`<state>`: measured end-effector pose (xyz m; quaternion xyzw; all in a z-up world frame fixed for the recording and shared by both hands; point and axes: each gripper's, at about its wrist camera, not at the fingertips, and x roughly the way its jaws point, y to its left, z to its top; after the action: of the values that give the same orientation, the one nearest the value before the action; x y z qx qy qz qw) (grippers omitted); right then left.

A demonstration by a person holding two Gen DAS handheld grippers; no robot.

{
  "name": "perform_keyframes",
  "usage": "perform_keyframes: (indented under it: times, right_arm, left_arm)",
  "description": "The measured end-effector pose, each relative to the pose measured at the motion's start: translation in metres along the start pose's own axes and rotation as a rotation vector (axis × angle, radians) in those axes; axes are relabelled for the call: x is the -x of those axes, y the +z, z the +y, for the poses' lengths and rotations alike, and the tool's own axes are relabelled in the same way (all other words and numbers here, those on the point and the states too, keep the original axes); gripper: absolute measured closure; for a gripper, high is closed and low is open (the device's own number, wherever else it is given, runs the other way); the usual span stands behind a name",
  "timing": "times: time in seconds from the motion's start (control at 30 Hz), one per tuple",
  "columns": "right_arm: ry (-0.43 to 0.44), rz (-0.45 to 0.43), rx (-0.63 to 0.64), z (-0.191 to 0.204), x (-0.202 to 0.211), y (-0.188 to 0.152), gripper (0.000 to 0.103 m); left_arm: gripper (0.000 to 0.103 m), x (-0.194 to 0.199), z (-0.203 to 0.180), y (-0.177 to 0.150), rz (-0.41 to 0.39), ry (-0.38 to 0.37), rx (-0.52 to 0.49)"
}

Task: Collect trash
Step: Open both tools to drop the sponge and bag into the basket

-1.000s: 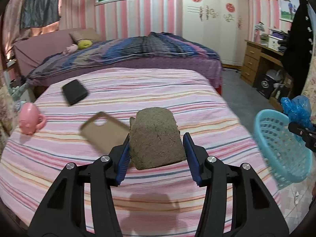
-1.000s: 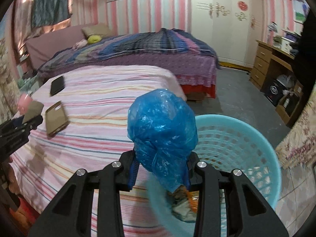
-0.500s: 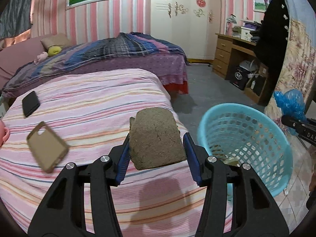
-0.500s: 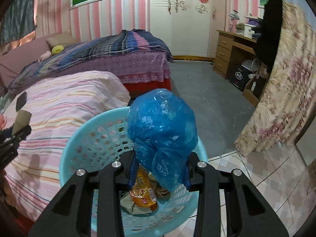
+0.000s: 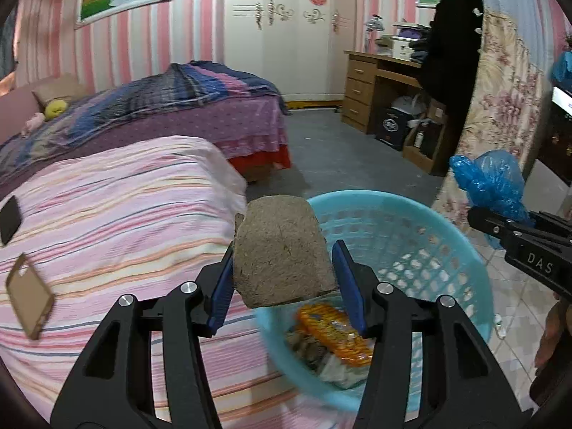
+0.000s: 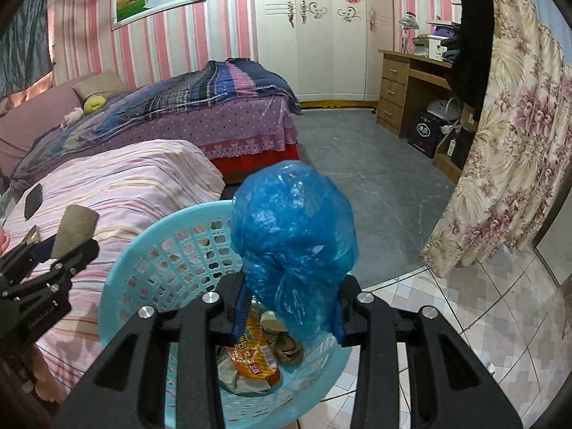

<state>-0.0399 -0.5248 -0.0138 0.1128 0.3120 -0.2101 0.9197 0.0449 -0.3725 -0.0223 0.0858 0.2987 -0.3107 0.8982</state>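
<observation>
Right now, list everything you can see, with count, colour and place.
basket: one, light blue, beside the striped bed.
wrapper: one, orange, in the basket among other scraps.
block: one, grey-brown, in the left gripper.
bag: one, blue, in the right gripper, above the basket.
phone case: one, tan, on the striped bed.
phone: one, black, on the striped bed.
striped bed: one, pink.
far bed: one, purple.
desk: one, wooden, by the wall.
left gripper: black, blue fingers.
right gripper: black.

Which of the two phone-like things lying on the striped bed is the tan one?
The tan phone case nearer the left gripper, with a camera cutout at its top; the other flat black item lies farther back.
</observation>
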Motion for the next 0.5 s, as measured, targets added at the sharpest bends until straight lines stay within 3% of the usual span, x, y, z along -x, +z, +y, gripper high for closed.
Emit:
perform_keyframes:
  times: [0.07,0.2,0.5]
  right_arm:
    - [-0.01,0.0,-0.013,-0.004,-0.002,0.0,0.067]
    - [-0.018,0.001,-0.025,-0.006,-0.002,0.002,0.067]
    - [-0.013,0.007,-0.013,-0.005,-0.005,-0.001,0.067]
  left_arm:
    - [0.05,-0.002,-0.007,0.001,-0.001,-0.014,-0.012]
    - [0.026,-0.005,-0.011,0.004,-0.009,-0.006,-0.021]
    - [0.007,0.005,0.017,0.014,-0.05,0.061,0.018]
